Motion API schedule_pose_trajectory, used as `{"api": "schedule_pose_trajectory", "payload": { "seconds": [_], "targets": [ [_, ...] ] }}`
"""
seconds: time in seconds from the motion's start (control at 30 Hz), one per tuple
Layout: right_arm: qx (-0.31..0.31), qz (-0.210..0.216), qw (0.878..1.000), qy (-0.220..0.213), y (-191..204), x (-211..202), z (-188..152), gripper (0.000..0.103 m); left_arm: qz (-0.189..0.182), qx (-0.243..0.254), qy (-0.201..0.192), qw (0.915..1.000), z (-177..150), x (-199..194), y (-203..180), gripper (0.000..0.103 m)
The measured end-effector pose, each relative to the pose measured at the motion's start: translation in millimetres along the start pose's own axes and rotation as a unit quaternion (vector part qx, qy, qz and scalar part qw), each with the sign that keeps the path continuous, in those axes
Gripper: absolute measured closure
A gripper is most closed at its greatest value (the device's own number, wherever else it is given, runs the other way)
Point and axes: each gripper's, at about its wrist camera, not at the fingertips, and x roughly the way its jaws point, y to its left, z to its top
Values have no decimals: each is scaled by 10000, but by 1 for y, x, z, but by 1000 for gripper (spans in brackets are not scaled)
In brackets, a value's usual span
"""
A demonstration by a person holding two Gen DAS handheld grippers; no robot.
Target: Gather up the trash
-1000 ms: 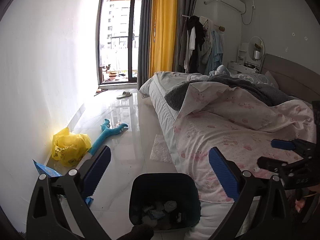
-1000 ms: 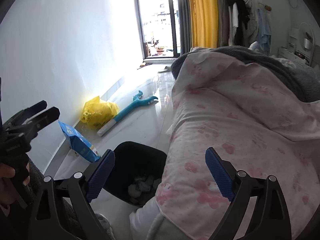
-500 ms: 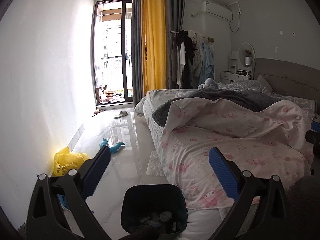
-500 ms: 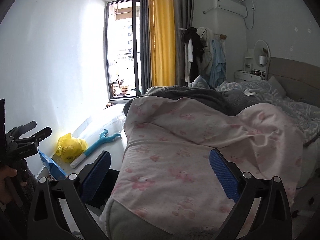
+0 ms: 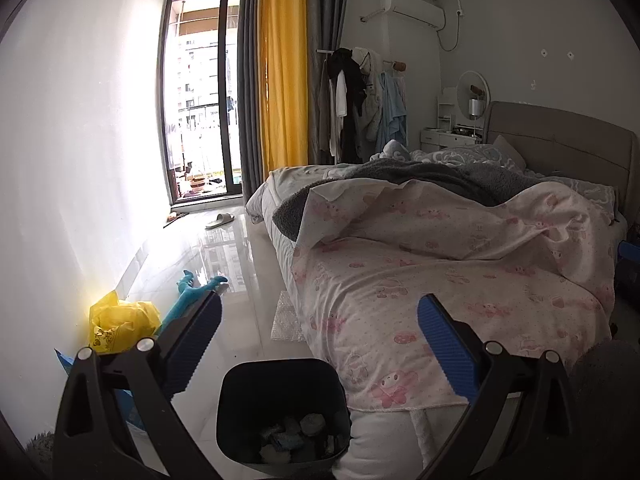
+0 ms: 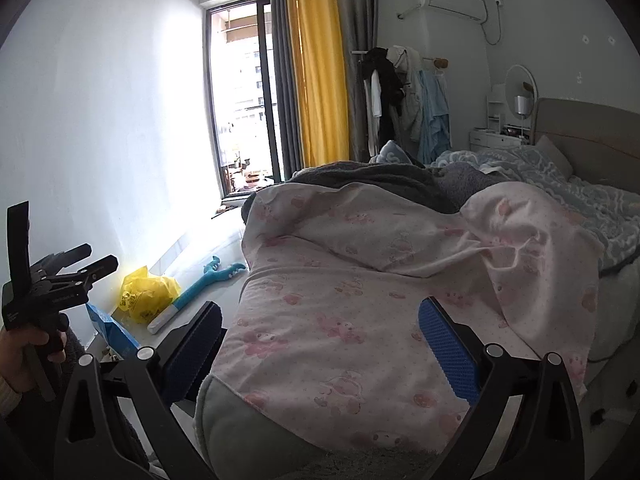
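Trash — loose items on the floor ahead and to the left of the left gripper (image 5: 318, 344): a yellow bag (image 5: 120, 322) against the wall, a blue packet (image 5: 64, 360) just beside it, a sheet of bubble wrap (image 5: 286, 318) at the foot of the bed (image 5: 440, 280). Bin (image 5: 280, 412), dark, directly below and between the left gripper's fingers; crumpled paper already inside. Left gripper: fingers spread wide, nothing held. Right gripper (image 6: 320, 346): likewise spread and empty, raised over the pink quilt (image 6: 360, 280), with the trash off to its left. Risks, as judged: both grippers sit high and well apart from every item, so a long reach down is needed — a thin flat sheet on glossy tile may slide or slip out of the pads; the slack yellow bag may be caught by one fold only and spill; the teal toy (image 5: 196, 292), lying near the bag, could be taken for trash; the bin, so close beneath, could be knocked over on the way down.
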Motion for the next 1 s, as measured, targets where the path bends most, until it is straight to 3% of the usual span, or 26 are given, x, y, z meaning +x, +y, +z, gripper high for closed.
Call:
{"api": "schedule_pose_trajectory", "payload": {
  "seconds": [1.0],
  "targets": [
    [-7, -51, 10000, -56, 8, -2, -3, 3, -43, -66, 81, 9999, -2, 3, 1, 3]
  ]
}}
